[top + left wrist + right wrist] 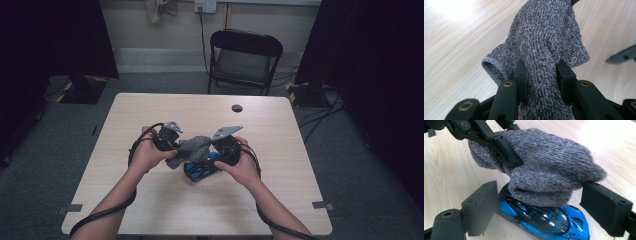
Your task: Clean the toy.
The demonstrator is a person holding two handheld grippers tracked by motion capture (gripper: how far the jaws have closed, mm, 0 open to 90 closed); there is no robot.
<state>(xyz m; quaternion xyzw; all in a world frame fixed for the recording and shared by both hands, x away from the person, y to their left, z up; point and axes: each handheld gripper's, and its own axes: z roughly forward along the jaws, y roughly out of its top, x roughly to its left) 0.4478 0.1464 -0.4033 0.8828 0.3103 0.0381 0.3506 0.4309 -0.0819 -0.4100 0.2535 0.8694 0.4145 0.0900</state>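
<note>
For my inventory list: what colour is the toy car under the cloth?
Bright blue with black parts; the right gripper view shows it best.

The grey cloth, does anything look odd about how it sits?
Yes. The grey cloth, pinched in the left gripper, hangs bunched over the blue toy car, hiding part of its roof. The right gripper stands open around the car.

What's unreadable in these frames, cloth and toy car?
- Right gripper view: grey cloth covers the rear of the blue toy car.
- High view: hands and tongs hide most of the car.
- Left gripper view: left tongs clamp the cloth; its upper end is cut off.
</note>
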